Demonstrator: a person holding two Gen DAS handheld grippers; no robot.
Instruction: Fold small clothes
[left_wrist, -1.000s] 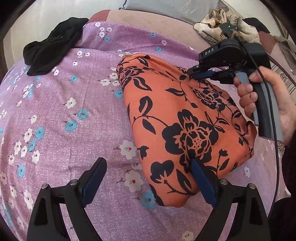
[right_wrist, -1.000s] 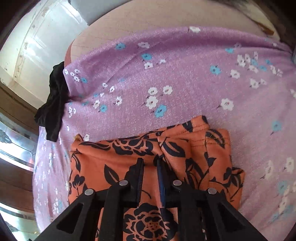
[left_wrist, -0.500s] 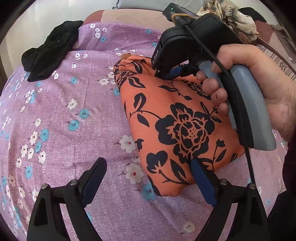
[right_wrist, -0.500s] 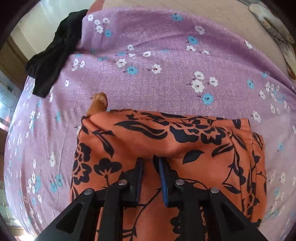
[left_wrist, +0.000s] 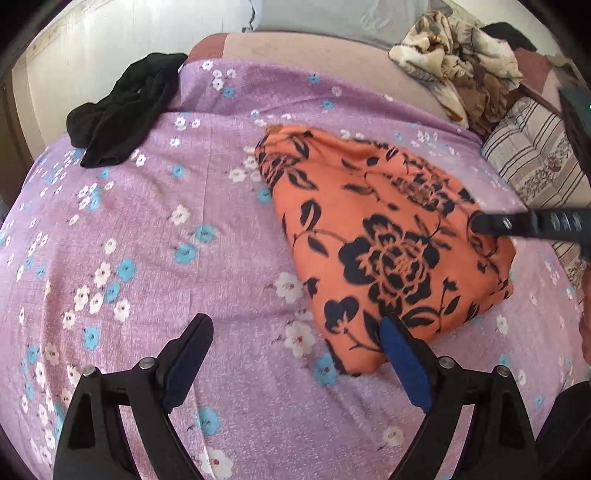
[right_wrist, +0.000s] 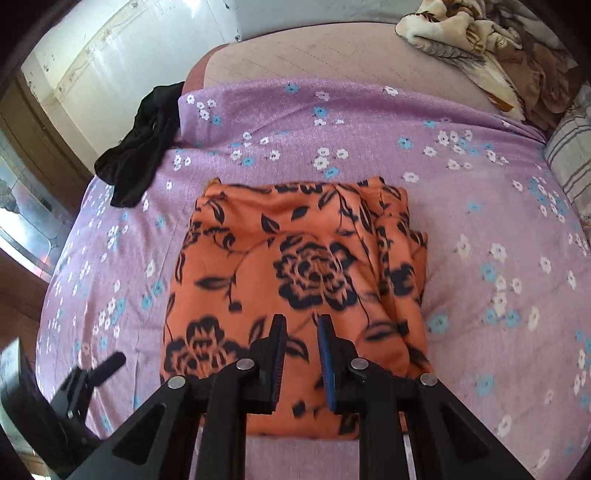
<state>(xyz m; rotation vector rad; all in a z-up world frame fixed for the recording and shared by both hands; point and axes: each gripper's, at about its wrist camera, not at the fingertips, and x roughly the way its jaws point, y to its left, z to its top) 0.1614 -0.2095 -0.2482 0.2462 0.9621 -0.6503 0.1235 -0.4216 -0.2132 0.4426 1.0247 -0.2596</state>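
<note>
The orange floral garment (right_wrist: 295, 280), soft knit printed with black roses, is seen folded into a thick rectangle on the lilac flowered sheet (left_wrist: 147, 258). Its long axis runs straight away from the right gripper (right_wrist: 301, 354), which hangs directly over the near edge, jaws narrowed to a slim gap with nothing pinched. The left gripper (left_wrist: 295, 354) is spread wide and empty at the bundle's corner, one pad touching or just beside the cloth. A crumpled black garment (left_wrist: 125, 114) waits well apart.

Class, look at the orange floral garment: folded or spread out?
Folded: the orange floral garment lies as a compact rectangle, with layered edges stacked along one side.
</note>
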